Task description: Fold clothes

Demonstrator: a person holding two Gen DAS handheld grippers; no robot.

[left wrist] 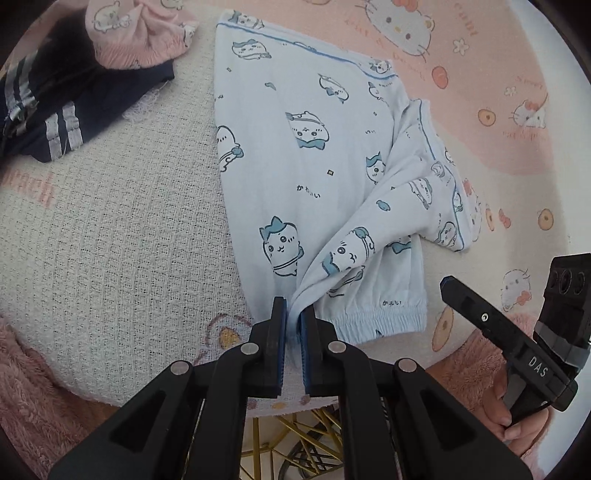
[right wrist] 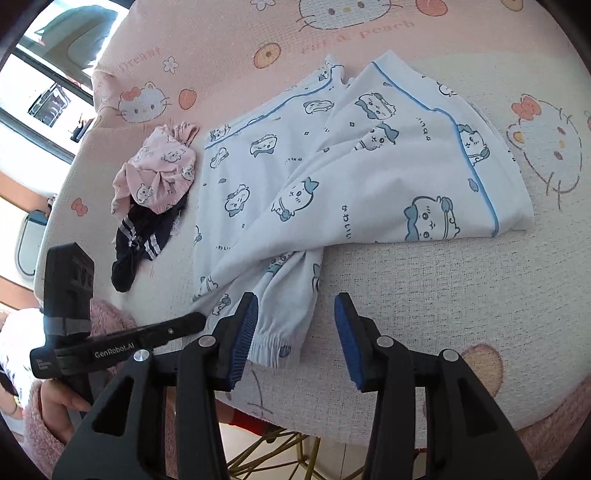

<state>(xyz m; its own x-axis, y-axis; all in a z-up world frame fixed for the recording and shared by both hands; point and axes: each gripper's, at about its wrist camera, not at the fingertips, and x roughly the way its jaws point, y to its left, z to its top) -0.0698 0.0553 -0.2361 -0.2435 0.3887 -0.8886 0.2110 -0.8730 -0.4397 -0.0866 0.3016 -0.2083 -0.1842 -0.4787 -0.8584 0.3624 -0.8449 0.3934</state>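
Light blue pyjama trousers (left wrist: 306,155) with cartoon prints lie half folded on the round covered table. One leg is drawn diagonally across the other. My left gripper (left wrist: 293,321) is shut on the cuff end of that leg at the table's near edge. In the right wrist view the same trousers (right wrist: 369,166) spread away from me, their elastic cuff (right wrist: 280,332) lying near my left blue pad. My right gripper (right wrist: 293,332) hovers open over the near edge with nothing between its fingers. The left gripper (right wrist: 192,319) shows at the left, held by a hand.
A crumpled pink printed garment (left wrist: 136,33) lies on a dark navy striped one (left wrist: 55,110) at the far left of the table. The cream and pink cat-print cloth (right wrist: 443,314) covers the table. A gold wire frame (left wrist: 306,435) shows under the near edge.
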